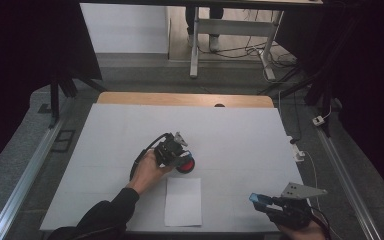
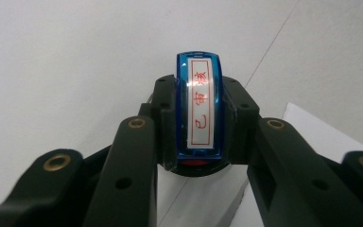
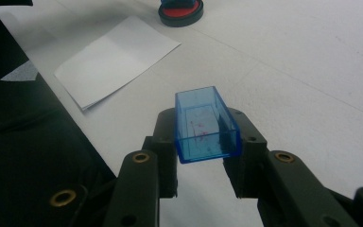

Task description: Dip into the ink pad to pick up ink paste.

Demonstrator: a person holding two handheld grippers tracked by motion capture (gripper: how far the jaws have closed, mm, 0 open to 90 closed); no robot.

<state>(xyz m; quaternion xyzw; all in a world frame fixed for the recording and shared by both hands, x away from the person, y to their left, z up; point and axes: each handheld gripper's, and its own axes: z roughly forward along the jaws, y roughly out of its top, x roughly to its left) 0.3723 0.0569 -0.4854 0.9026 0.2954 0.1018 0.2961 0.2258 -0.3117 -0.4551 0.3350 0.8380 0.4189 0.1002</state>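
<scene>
Mid-table | left gripper clamped on blue stamp, over red ink pad | right gripper near front edge, closed on blue cap | paper sheet between both

A white-covered table carries 1 paper sheet and a red ink pad.

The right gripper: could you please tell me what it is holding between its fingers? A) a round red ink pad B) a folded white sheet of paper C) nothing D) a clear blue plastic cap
D: in the right gripper view the right gripper is shut on the clear blue cap, its open hollow facing up, above the white table.
</scene>
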